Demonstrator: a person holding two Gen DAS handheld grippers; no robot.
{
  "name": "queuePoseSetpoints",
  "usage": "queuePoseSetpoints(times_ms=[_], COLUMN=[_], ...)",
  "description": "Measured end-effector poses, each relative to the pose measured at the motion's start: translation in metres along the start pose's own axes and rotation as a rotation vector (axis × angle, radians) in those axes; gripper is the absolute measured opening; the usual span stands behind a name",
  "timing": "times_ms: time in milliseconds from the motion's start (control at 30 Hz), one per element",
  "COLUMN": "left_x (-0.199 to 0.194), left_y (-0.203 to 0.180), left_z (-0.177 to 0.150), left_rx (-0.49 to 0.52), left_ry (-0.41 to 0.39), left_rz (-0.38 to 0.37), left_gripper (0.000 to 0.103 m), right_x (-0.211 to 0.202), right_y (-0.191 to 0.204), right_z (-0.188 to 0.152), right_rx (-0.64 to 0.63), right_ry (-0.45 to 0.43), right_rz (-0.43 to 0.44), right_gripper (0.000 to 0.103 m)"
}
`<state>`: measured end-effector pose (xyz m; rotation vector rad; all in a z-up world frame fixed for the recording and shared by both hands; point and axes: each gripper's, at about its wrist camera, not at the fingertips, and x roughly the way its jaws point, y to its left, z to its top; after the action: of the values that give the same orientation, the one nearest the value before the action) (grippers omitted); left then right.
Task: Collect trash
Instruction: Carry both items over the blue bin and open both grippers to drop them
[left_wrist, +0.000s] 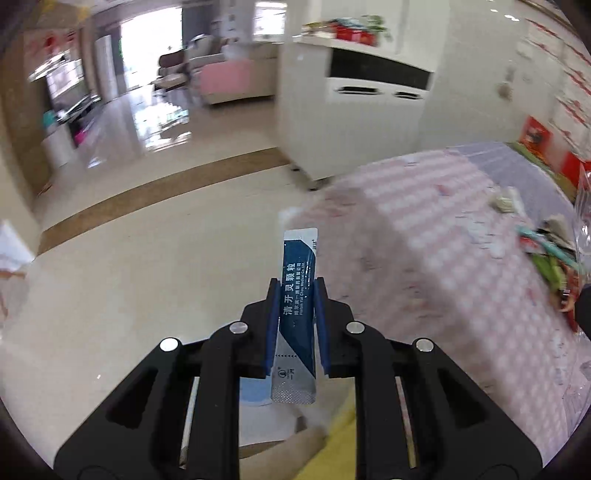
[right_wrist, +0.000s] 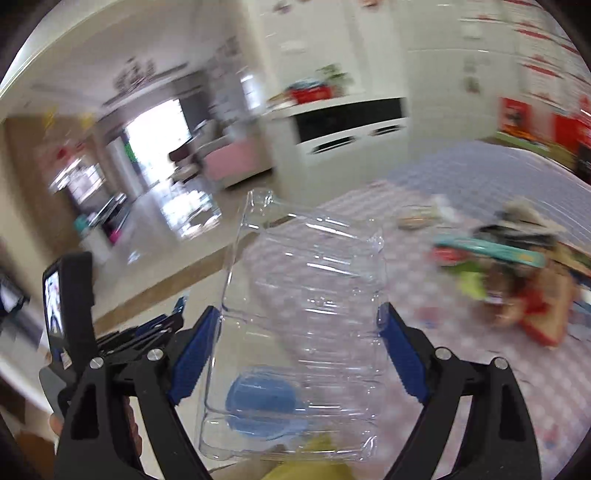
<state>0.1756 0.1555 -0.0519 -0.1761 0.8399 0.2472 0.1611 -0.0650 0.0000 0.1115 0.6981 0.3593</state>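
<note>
My left gripper (left_wrist: 295, 291) is shut on a long blue and white medicine sachet (left_wrist: 297, 299), which stands upright between the fingers above the floor, left of the table. My right gripper (right_wrist: 303, 314) is shut on a clear plastic container (right_wrist: 303, 325), held over the table's near corner. A pile of mixed trash (right_wrist: 517, 266) lies on the pink checked tablecloth (right_wrist: 461, 350) to the right; it also shows at the right edge of the left wrist view (left_wrist: 550, 251). The left gripper's body (right_wrist: 74, 314) shows at the left of the right wrist view.
A white cabinet (left_wrist: 351, 122) stands beyond the table. Glossy tiled floor (left_wrist: 147, 277) spreads to the left. A blue round object (right_wrist: 262, 402) and something yellow (right_wrist: 306, 461) lie below the grippers. Red boxes (right_wrist: 535, 125) stand by the far wall.
</note>
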Motion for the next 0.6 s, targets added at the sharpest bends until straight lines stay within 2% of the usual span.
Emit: queuePoseSetpoints(times_ms=[167, 333, 367, 400, 433, 467, 600], left_x=[0.021, 0.054, 0.062, 0.067, 0.071, 0.072, 0.075], left_y=[0.034, 0.054, 0.057, 0.059, 0.062, 0.065, 0.077], left_z=[-0.012, -0.023, -0.024, -0.025, -0.026, -0.028, -0.030], left_rx=[-0.045, -0.063, -0.069, -0.073, -0.079, -0.085, -0.098], left_ry=[0.077, 0.175, 0.202, 0.216, 0.222, 0.208, 0.214], left_rz=[0.026, 0.032, 0.027, 0.032, 0.037, 0.039, 0.073], left_gripper=[0.018, 0.019, 0.028, 0.058, 0.071, 0.074, 0.074], right_x=[0.040, 0.062, 0.065, 0.067, 0.071, 0.073, 0.085], right_y=[0.050, 0.068, 0.069, 0.069, 0.068, 0.069, 0.073], right_z=[-0.003, -0.009, -0.010, -0.012, -0.012, -0.014, -0.019], right_rx=[-0.089, -0.117, -0.119, -0.120, -0.120, -0.122, -0.128], right_ry=[0.084, 0.128, 0.138, 0.144, 0.151, 0.157, 0.181], right_rz=[0.082, 0.075, 0.073, 0.070, 0.062, 0.054, 0.038], right_gripper=[0.085, 0.085, 0.085, 0.085, 0.085, 0.085, 0.085])
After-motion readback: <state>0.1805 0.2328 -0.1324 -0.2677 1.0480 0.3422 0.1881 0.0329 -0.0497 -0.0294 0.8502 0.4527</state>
